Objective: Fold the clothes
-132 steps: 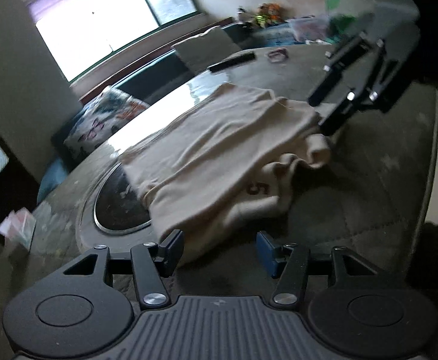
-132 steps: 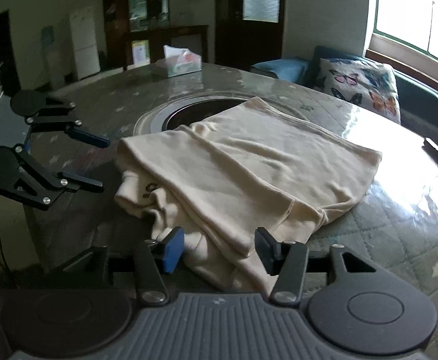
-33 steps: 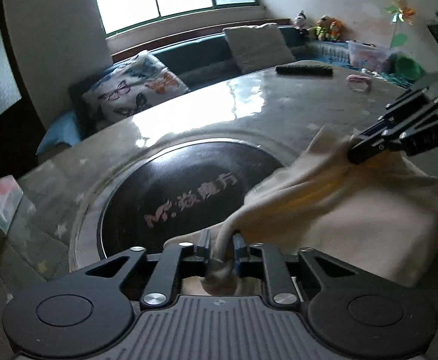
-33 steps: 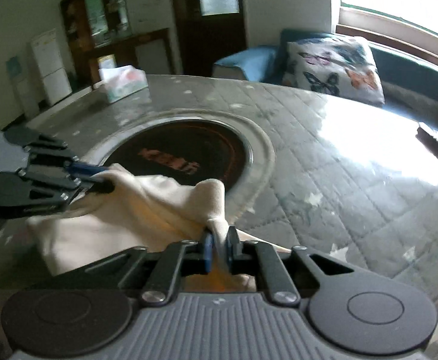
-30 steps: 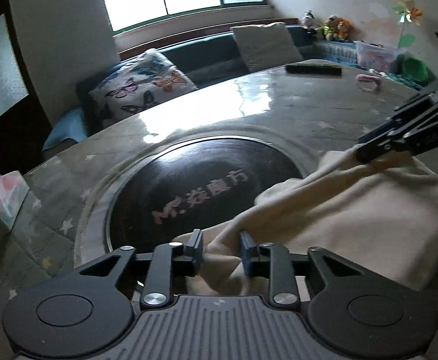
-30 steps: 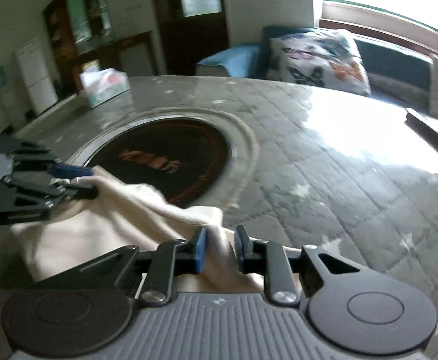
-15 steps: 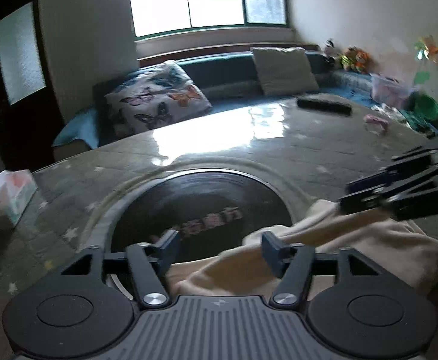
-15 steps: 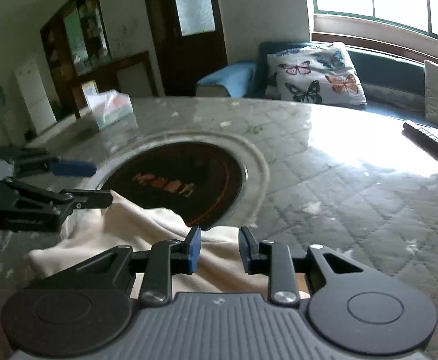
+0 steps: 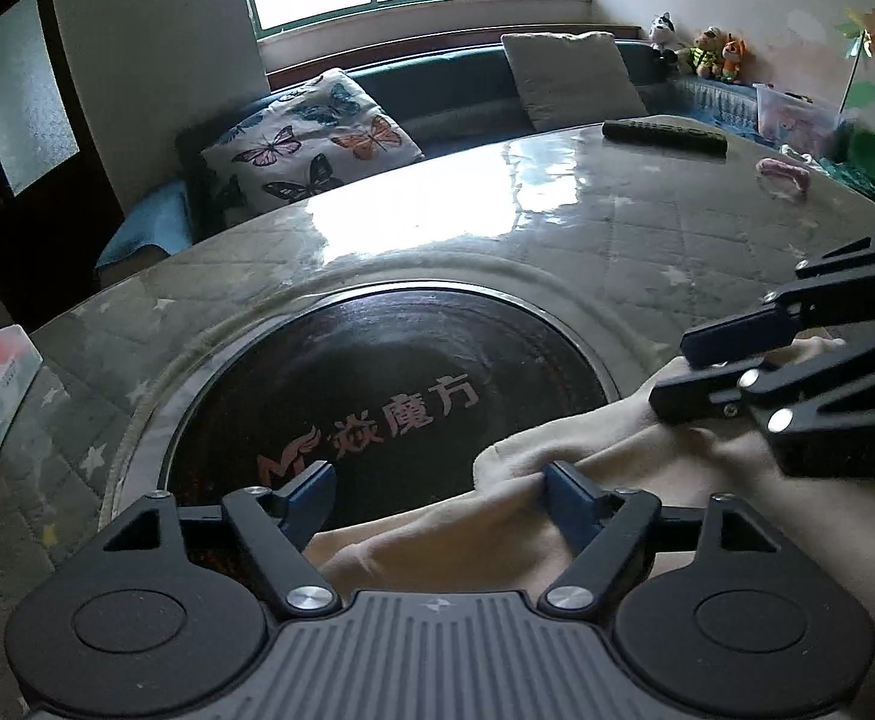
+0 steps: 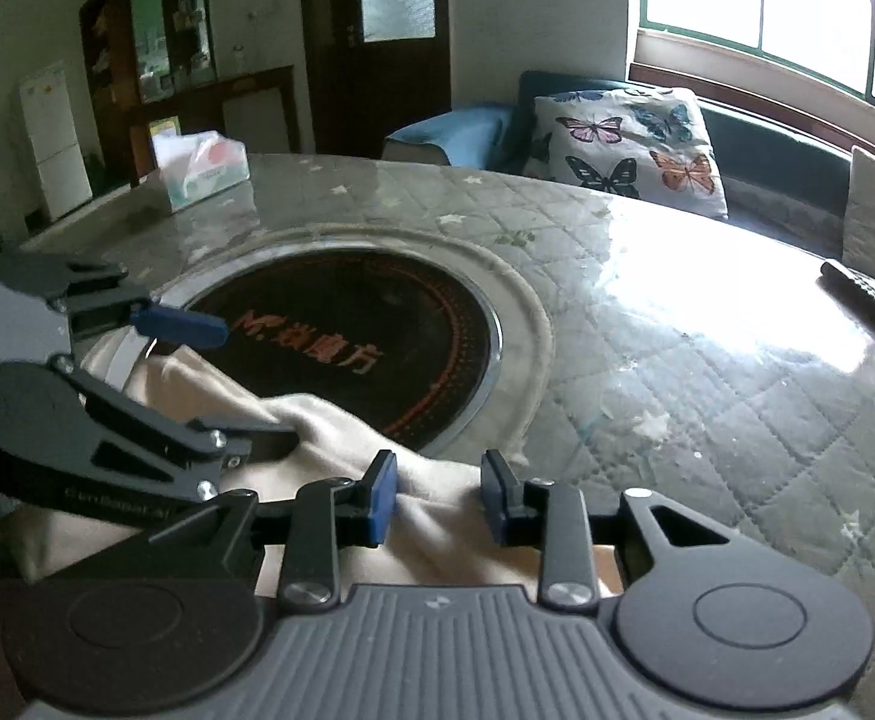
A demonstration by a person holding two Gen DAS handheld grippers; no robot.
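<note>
My left tongs [image 9: 437,495] gape wide over the folded cream garment [image 9: 647,480] on the tabletop [image 9: 557,228], one pad seemingly touching cloth. My right tongs [image 10: 437,495] stand open too, the garment's edge lying between them, beside the dark round inset [image 10: 341,336].

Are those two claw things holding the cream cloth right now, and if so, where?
Nothing is held. The left gripper and right gripper both have their jaws open over the folded cream garment, which lies loose on the table.
</note>
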